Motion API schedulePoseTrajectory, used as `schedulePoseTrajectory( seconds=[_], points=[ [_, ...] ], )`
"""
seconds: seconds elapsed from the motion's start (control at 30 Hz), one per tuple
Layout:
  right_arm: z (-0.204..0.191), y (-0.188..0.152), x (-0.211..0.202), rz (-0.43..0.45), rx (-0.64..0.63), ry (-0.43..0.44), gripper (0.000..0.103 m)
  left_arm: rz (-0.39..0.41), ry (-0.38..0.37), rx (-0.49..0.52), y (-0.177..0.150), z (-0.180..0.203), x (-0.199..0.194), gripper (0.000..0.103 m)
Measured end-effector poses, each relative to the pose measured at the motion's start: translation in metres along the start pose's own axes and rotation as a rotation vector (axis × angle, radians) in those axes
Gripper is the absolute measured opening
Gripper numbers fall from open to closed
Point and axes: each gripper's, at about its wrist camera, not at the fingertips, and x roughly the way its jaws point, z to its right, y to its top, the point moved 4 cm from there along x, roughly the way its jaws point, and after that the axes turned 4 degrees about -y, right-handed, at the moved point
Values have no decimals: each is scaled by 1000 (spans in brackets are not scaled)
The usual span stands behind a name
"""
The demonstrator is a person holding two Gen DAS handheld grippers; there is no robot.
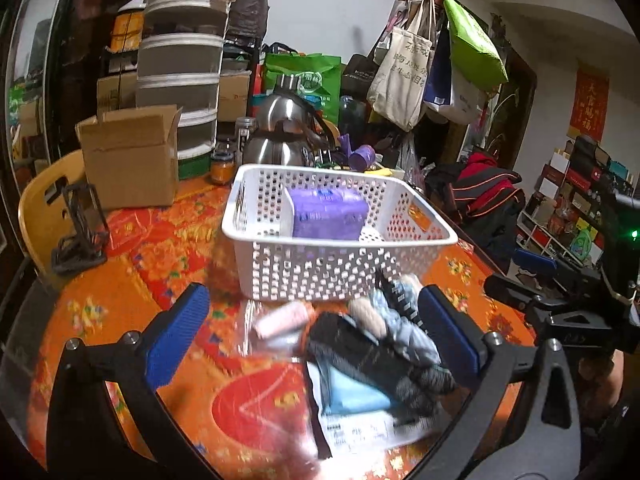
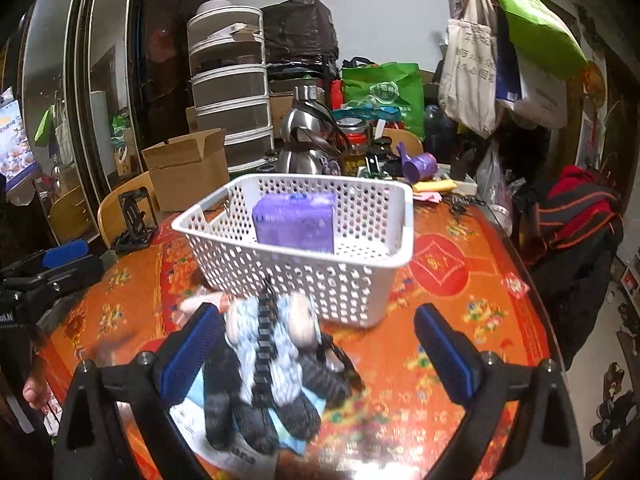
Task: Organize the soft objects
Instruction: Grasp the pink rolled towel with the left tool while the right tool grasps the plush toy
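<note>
- Here, a white perforated plastic basket (image 1: pixel 336 268) stands on the round table under an orange and red floral cloth (image 1: pixel 132 280), with a purple plastic-wrapped rectangular pack (image 1: pixel 328 216) standing upright inside it toward its left half.
- Just near of the basket, on the cloth, lies a heap of soft things: a fuzzy pair of gloves in pale blue, white and dark grey (image 2: pixel 260 372) with a black-and-white strip running down the middle, rounded beige patches at the far end and dark finger ends at the near end.
- The gloves rest on a flat light-blue item in a clear printed wrapper (image 1: pixel 356 412); a pale pink rolled soft piece (image 1: pixel 280 320) lies to their left, close to the basket wall, blurred.
- The left gripper (image 1: pixel 316 338) has its blue-padded jaws spread wide, one on each side of the heap, pressing on nothing.
- The right gripper (image 2: pixel 320 354) is likewise spread wide; its left pad sits beside the gloves, though contact cannot be told, and its right pad is over bare cloth.
- Far behind the basket stand a brown cardboard box (image 1: pixel 132 156) with open flaps and a steel kettle (image 1: pixel 284 128).
</note>
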Motion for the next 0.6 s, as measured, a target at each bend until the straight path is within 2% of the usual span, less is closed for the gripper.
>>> schedulePoseTrajectory(
  seconds=[0.23,0.37,0.5,0.6],
  points=[
    [10,-33,3,-14,35,18,97,-67,-20,-36,-30,-7,18,103],
    [5,-48,9,-38,16,14,92,-106,-29,-51,-41,-8,37,103],
    [5,-56,15,-51,8,17,80,-130,-33,-51,-49,-8,51,103],
    [13,-58,21,-59,29,17,65,-137,-24,-59,-51,-14,61,103]
  ],
)
